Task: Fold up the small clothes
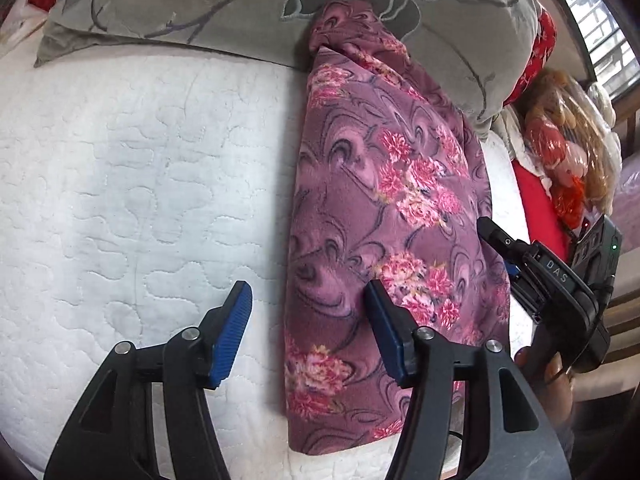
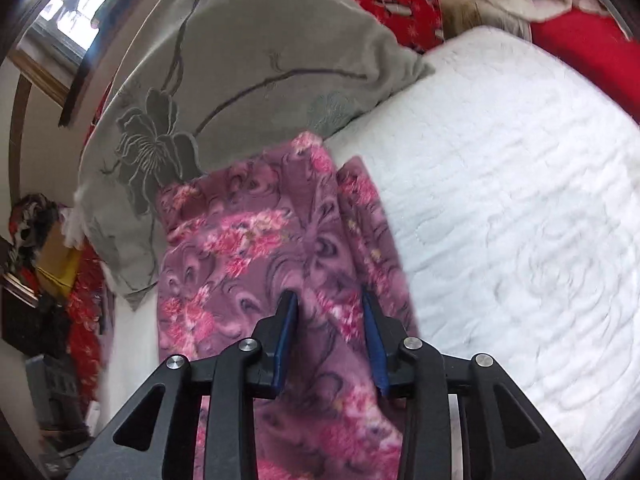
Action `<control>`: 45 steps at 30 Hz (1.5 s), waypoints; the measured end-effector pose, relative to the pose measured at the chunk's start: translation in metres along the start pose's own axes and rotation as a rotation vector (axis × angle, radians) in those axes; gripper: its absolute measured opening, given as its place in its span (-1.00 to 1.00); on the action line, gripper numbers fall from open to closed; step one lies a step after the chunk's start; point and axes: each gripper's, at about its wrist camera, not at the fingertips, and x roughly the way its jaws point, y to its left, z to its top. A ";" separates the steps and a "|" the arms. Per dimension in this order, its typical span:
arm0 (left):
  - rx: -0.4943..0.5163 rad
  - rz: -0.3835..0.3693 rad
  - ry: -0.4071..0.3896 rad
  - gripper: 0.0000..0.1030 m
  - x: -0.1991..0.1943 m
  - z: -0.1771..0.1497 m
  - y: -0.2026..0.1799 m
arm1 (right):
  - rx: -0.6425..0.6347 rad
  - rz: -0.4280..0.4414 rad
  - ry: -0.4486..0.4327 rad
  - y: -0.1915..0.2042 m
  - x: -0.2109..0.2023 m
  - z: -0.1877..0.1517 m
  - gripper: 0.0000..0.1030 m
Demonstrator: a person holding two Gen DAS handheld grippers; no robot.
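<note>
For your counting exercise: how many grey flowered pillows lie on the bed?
1. The grey pillow lies at the bed's far end, behind the purple floral garment. Others may be hidden.

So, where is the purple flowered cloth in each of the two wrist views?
Left wrist view: purple flowered cloth runs from centre top to bottom, right of middle.
Right wrist view: it fills the lower centre, left of middle.
Shared landmark: the grey flower pillow lies at the cloth's far end in both.

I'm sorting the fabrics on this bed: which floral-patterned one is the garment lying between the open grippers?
The purple floral garment, pink-flowered, lying long on the white quilt; the grey floral pillow sits behind it.
</note>
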 end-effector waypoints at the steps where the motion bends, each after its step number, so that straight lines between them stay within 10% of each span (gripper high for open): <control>1: 0.000 0.003 -0.001 0.12 -0.002 -0.001 0.000 | -0.034 -0.018 -0.004 0.003 -0.001 0.000 -0.66; 6: 0.010 0.016 -0.006 0.12 0.001 -0.004 -0.010 | -0.121 -0.007 -0.104 0.016 -0.022 0.003 -0.88; 10: 0.009 0.021 0.004 0.12 0.002 -0.003 -0.012 | -0.169 -0.126 0.000 0.013 0.010 0.000 -0.85; 15: 0.011 -0.005 0.013 0.12 -0.010 -0.010 -0.006 | -0.165 -0.081 -0.071 0.019 -0.025 -0.010 -0.65; 19: -0.002 -0.016 0.080 0.12 0.009 -0.024 -0.003 | -0.108 -0.037 -0.040 -0.001 -0.037 -0.034 -0.08; 23: -0.005 -0.030 0.087 0.12 0.007 -0.032 -0.006 | -0.121 -0.006 -0.026 -0.011 -0.046 -0.050 -0.82; 29: -0.011 -0.056 0.117 0.15 0.007 -0.028 0.000 | -0.138 -0.065 0.023 -0.025 -0.035 -0.057 -0.89; 33: -0.032 -0.099 0.066 0.15 -0.007 -0.004 0.009 | -0.150 -0.079 -0.060 -0.010 -0.053 -0.034 -0.67; 37: -0.062 -0.135 0.036 0.15 -0.003 0.038 0.006 | -0.145 -0.032 -0.108 0.007 -0.043 0.000 -0.05; 43: -0.075 -0.093 0.050 0.16 0.041 0.084 -0.007 | -0.139 -0.096 -0.140 0.020 0.008 0.026 -0.35; 45: -0.100 -0.103 0.081 0.24 0.058 0.087 -0.005 | -0.152 -0.171 -0.026 0.015 0.042 0.026 -0.35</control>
